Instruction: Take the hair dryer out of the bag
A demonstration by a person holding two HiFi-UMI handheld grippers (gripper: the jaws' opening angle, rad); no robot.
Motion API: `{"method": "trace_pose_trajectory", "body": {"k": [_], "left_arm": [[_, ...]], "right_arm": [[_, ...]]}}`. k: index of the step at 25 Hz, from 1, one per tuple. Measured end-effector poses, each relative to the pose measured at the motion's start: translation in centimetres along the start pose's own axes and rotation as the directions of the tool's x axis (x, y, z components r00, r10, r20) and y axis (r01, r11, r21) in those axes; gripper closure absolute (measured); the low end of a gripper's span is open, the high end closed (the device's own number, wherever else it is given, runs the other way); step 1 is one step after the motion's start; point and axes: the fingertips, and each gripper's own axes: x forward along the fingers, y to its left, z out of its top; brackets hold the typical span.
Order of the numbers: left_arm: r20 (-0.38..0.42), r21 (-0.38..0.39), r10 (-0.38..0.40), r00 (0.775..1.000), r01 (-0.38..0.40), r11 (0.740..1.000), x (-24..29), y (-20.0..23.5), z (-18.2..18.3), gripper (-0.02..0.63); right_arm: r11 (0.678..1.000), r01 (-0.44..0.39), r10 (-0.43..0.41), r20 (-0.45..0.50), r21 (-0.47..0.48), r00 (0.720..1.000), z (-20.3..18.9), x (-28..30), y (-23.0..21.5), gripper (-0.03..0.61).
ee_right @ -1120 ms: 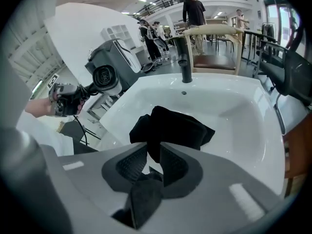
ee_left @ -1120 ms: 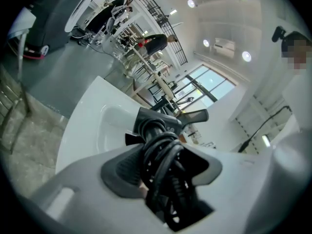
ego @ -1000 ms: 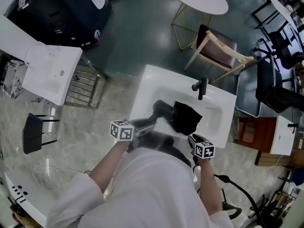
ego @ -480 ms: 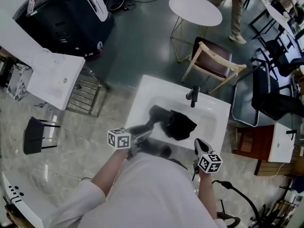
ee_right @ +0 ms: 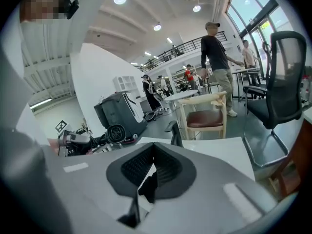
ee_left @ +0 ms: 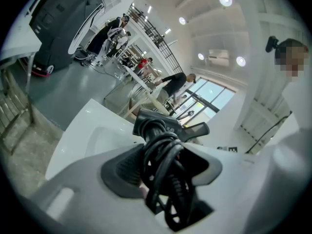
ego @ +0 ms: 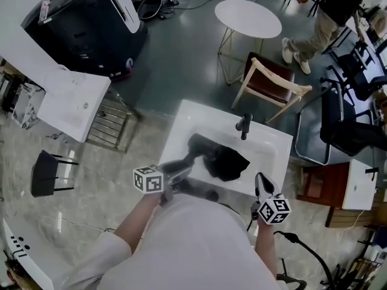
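A black hair dryer [ego: 198,146] hangs over the white sink [ego: 187,116], clear of the bag. My left gripper [ego: 180,168] is shut on its handle and coiled cord. In the left gripper view the cord [ee_left: 163,174] fills the space between the jaws, with the dryer body [ee_left: 161,128] beyond. The black bag [ego: 231,164] lies slumped in the basin, to the right of the dryer. My right gripper [ego: 261,181] is raised at the sink's near right edge, apart from the bag. Its jaws are shut and it holds nothing. From the right gripper [ee_right: 151,172] the dryer [ee_right: 116,133] shows at the left.
A black faucet [ego: 243,124] stands at the sink's far rim. Behind the sink are a wooden chair [ego: 272,80] and a round white table [ego: 250,14]. A person [ego: 320,17] walks at the top right. A second white basin [ego: 72,101] is at the left, a black office chair [ego: 347,125] at the right.
My right gripper has left the bag and risen back toward me. The left gripper has lifted the dryer slightly, away from the bag. A person has walked in at the top right.
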Motion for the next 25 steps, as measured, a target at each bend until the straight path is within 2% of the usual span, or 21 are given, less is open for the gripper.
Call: {"method": "trace_pose_trajectory", "body": {"k": [7,25], "left_arm": [[0.029,-0.006,-0.007,1.000,0.007,1.000,0.2,-1.0,1.2,0.383],[0.080,0.004,-0.004,0.997,0.003,1.000,0.2,-1.8,1.9,0.383]], "right_arm": [[0.999,-0.022,0.023,0.027,-0.041,0.999,0.9,-0.5,0.4,0.574],[0.999,-0.025,0.026,0.033,-0.029,0.999,1.0,-0.8,-0.1,0.574]]}}
